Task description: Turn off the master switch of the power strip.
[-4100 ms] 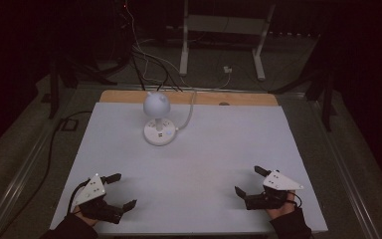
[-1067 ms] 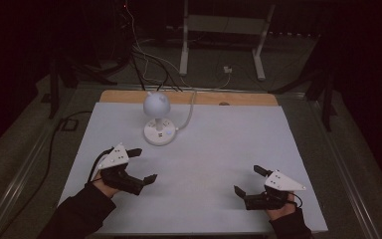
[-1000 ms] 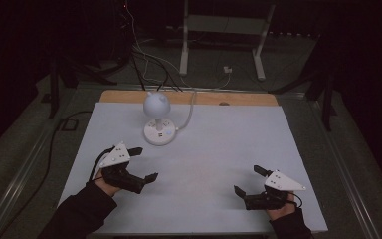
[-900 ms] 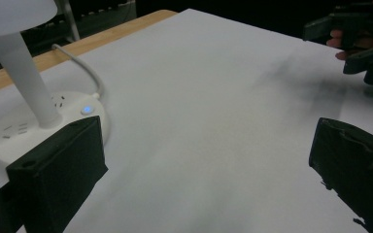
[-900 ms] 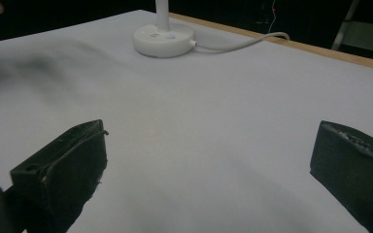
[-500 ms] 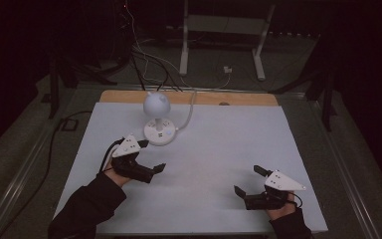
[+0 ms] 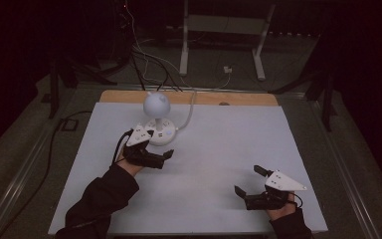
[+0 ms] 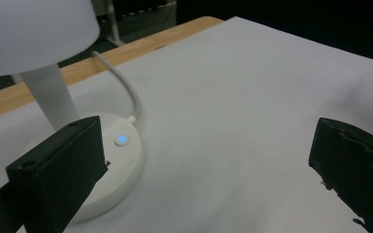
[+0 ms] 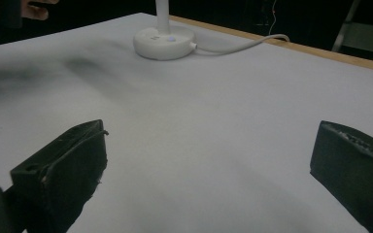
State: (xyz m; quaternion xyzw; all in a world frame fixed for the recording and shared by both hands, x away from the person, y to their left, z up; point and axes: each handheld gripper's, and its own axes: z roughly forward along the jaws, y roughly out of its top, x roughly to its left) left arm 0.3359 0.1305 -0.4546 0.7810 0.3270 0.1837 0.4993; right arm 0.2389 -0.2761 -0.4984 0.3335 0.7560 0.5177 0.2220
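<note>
A white desk lamp with a round shade (image 7: 156, 103) stands on a disc base (image 7: 162, 136) at the back left of the white table top (image 7: 229, 139). A small button (image 8: 121, 140) glows blue on the base (image 8: 119, 167). My left gripper (image 7: 160, 144) is open right at the front of the base, one jaw beside its rim. In the left gripper view the left gripper (image 8: 209, 165) holds nothing, and its left jaw overlaps the base. My right gripper (image 7: 247, 179) rests open near the front right edge. Far off in the right gripper view, beyond the right gripper (image 9: 209, 165), stands the lamp base (image 9: 165, 41).
The lamp's white cable (image 7: 191, 104) runs from the base over the wooden back edge (image 7: 204, 98) of the table. Behind the table are dark floor, loose cables (image 7: 144, 59) and a white metal stand (image 7: 224, 30).
My left gripper has moved from the table's front left forward and to the right, up to the lamp base. The right gripper has stayed where it was.
</note>
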